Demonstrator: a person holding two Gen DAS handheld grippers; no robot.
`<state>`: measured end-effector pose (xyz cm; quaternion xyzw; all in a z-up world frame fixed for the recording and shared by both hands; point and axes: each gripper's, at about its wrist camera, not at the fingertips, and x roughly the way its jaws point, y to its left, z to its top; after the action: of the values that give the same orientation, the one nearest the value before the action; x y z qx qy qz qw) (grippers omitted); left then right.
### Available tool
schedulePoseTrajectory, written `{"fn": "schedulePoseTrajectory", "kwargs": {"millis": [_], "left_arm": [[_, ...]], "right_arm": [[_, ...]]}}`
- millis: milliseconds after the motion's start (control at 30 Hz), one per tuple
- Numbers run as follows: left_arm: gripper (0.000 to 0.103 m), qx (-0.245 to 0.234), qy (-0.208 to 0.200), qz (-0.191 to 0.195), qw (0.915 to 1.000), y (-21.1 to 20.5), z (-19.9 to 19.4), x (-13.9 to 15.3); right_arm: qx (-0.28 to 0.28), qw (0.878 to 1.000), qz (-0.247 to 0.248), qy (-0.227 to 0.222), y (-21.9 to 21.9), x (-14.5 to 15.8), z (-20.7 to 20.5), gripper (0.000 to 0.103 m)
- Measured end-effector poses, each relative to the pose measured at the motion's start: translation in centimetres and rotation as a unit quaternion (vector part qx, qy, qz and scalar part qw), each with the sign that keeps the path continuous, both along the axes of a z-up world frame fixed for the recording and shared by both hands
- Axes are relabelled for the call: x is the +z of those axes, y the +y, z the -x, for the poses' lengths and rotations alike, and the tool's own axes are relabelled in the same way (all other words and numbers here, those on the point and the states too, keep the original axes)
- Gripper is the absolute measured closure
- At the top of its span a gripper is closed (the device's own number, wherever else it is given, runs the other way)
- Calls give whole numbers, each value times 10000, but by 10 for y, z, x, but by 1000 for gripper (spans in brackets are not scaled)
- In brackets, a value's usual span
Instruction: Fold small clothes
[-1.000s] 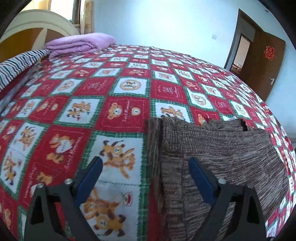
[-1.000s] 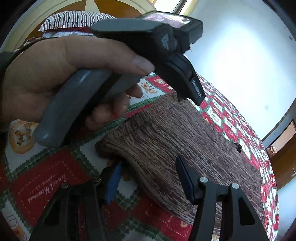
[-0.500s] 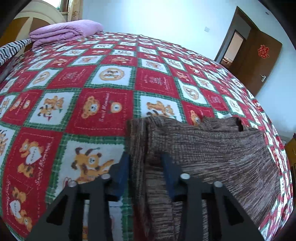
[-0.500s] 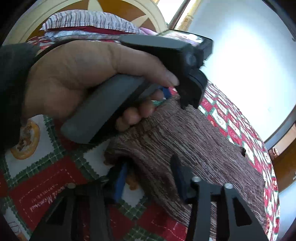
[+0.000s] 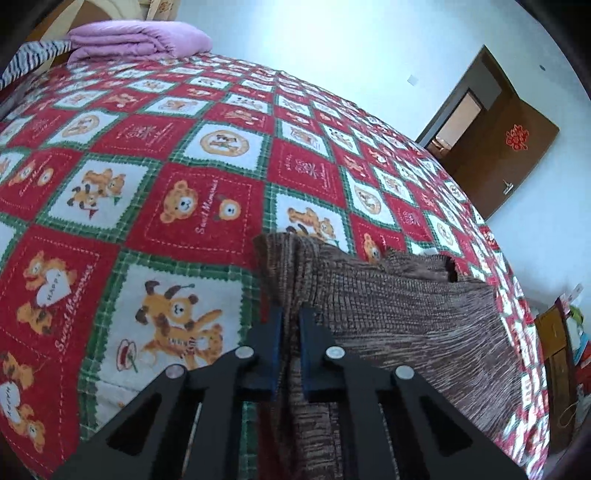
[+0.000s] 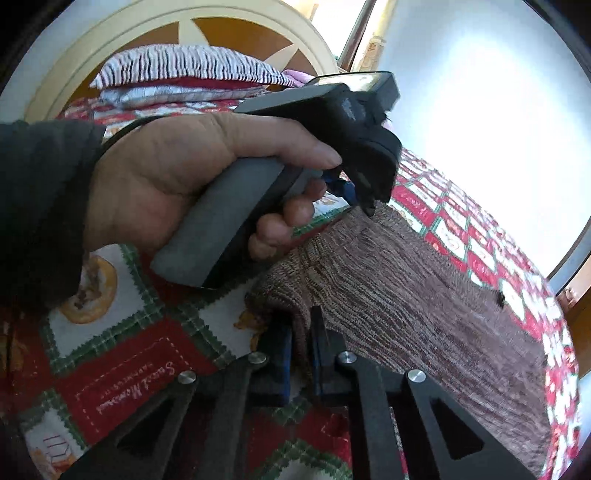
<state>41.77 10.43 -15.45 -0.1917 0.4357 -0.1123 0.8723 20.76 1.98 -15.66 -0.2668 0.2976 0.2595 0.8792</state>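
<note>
A brown knitted garment (image 5: 399, 317) lies flat on the red, white and green bear-print bedspread (image 5: 177, 206). My left gripper (image 5: 290, 317) is shut on the garment's left edge, with the knit pinched between its blue pads. My right gripper (image 6: 301, 328) is shut on the near corner of the same garment (image 6: 406, 295). In the right wrist view a hand holds the left gripper's grey handle (image 6: 229, 218) just above the garment's edge; its fingers are mostly hidden there.
A folded purple blanket (image 5: 136, 40) and a striped pillow (image 6: 184, 66) lie at the head of the bed by the wooden headboard (image 6: 236, 33). An open brown door (image 5: 495, 147) stands at the far right. The bed's edge curves down on the right.
Both grippers went from open, straddling the garment's edge, to shut on the knit. The left gripper moved in over the edge; the bed view has tilted.
</note>
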Motion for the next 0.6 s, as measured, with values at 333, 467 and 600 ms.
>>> {"fn": "schedulePoseTrajectory", "kwargs": {"millis": [333, 467, 600], "left_arm": [[94, -36, -87, 477, 9988, -12, 4, 38], [94, -147, -142, 521, 9984, -28, 3, 48], [94, -384, -264, 465, 9978, -52, 5, 60]], "right_arm": [[-399, 9922, -1146, 282, -54, 31, -7, 96], [-532, 9883, -1395, 326, -75, 35, -8, 96], [-674, 9822, -1694, 446, -99, 40, -14, 96]]}}
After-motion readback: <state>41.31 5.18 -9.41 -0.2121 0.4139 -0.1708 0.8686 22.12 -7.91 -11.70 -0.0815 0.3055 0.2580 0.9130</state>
